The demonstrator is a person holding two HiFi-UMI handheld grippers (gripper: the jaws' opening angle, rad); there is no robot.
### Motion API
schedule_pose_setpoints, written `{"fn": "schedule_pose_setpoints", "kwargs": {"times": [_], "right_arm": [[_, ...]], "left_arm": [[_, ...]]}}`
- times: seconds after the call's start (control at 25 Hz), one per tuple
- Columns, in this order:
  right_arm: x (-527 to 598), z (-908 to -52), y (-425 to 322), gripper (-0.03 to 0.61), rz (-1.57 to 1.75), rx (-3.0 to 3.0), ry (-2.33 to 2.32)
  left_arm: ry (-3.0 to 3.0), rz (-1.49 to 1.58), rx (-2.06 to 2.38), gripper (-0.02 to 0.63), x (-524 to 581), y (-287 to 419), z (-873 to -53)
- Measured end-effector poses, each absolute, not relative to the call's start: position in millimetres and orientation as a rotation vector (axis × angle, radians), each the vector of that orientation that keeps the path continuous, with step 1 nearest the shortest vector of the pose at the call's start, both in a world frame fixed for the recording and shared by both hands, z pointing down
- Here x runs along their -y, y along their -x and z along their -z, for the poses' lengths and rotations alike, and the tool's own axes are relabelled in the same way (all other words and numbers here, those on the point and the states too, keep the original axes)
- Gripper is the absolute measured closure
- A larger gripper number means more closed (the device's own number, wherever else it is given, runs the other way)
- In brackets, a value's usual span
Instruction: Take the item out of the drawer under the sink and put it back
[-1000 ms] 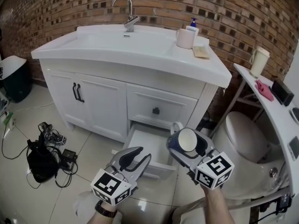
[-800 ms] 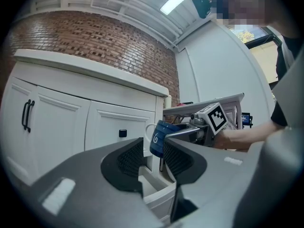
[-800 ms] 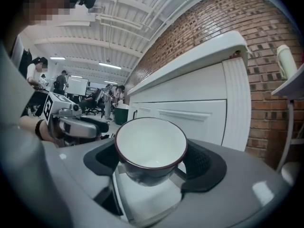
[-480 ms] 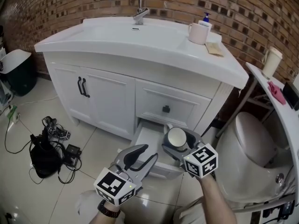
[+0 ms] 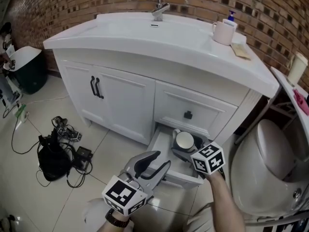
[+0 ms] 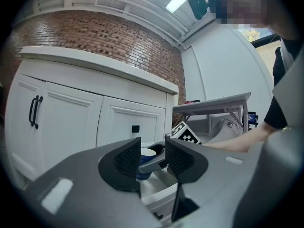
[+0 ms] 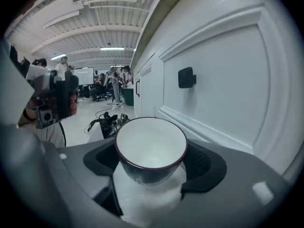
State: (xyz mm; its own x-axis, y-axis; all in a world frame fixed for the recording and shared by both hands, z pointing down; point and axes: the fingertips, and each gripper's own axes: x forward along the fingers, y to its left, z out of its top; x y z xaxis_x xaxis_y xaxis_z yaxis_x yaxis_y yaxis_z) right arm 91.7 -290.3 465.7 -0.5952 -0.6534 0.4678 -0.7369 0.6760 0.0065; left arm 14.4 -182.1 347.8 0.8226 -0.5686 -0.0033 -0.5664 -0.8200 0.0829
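My right gripper (image 5: 183,149) was clamped on the white cup (image 5: 184,140), down inside the open drawer (image 5: 160,140) beneath the white vanity (image 5: 125,93). My left gripper (image 5: 161,159) hung with jaws apart, empty, over the tiled floor (image 5: 34,202). A brick wall (image 5: 72,4) ran behind; a toilet (image 5: 270,163) stood nearby.

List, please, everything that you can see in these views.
Sink cabinet: one, white, against the brick wall.
Faucet: one, silver, cabinet top, at the back.
Mug: one, pale, cabinet top, right.
Soap bottle: one, blue-topped, behind the mug.
Drawer: one, white, bottom right, open.
Cup: one, dark blue, white inside, over the drawer.
Bag with cables: one heap, black, floor left.
Bin: one, dark with white lid, far left.
Toilet: one, white, right.
Left gripper: one, grey, open, before the drawer.
Right gripper: one, grey, shut on the cup.
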Motion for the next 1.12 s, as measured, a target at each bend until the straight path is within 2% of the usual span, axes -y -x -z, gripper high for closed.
{"fn": "schedule_pose_setpoints", "kwargs": {"times": [0.6,1.12], "right_arm": [[290,-556,-74,0.176,-0.347,2.262,-0.872],[275,-541,-86,0.152,-0.257,2.230,-0.866]], "left_arm": [[-2.889,0.092,0.942,0.453,196,9,-346],[-2.902,0.110,0.944,0.453,184,16,-339]]}}
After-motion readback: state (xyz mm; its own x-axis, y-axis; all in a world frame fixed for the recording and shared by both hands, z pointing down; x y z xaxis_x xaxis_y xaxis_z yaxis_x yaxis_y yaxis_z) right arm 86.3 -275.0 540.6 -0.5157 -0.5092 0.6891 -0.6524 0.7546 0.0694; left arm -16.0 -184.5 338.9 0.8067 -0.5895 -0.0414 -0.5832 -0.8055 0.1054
